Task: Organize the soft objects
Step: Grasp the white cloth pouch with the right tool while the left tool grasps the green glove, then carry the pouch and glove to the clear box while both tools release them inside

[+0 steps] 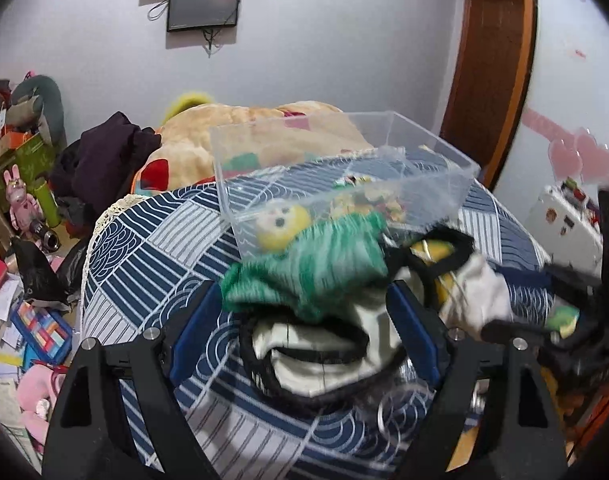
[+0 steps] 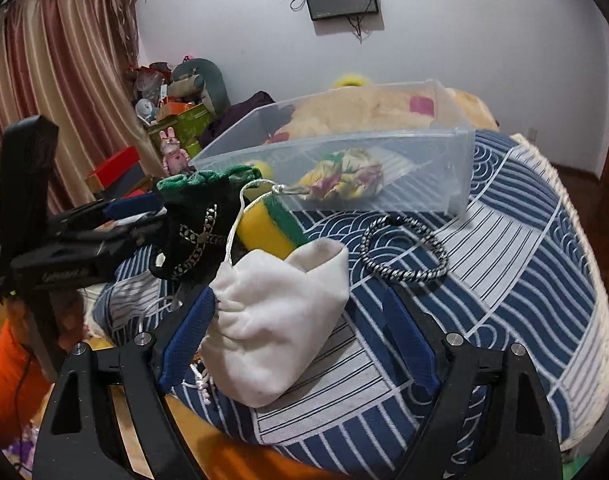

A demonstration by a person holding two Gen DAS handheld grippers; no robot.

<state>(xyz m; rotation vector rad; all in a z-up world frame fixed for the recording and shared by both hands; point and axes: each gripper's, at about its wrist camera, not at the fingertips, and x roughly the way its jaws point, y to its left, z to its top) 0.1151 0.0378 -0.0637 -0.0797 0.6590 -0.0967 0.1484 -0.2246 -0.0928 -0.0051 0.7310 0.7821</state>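
Observation:
A clear plastic bin (image 1: 432, 148) stands on the blue patterned cloth (image 1: 152, 256); it also shows in the right wrist view (image 2: 456, 160), holding a floral fabric bundle (image 2: 344, 176). My left gripper (image 1: 304, 320) is open around a green knit piece (image 1: 312, 268) and a black-trimmed white piece (image 1: 320, 348). My right gripper (image 2: 300, 328) is open with a white drawstring pouch (image 2: 280, 320) between its fingers. A yellow-green sponge (image 2: 268, 224) lies behind the pouch. The left gripper (image 2: 136, 212) shows at the left of the right wrist view, beside the green and black items (image 2: 200, 208).
A black-and-white braided ring (image 2: 404, 252) lies on the cloth right of the pouch. A beige blanket (image 1: 232, 136) is heaped behind the bin. Clutter and toys (image 1: 24, 208) crowd the floor at left. A wooden door frame (image 1: 492, 60) stands at right.

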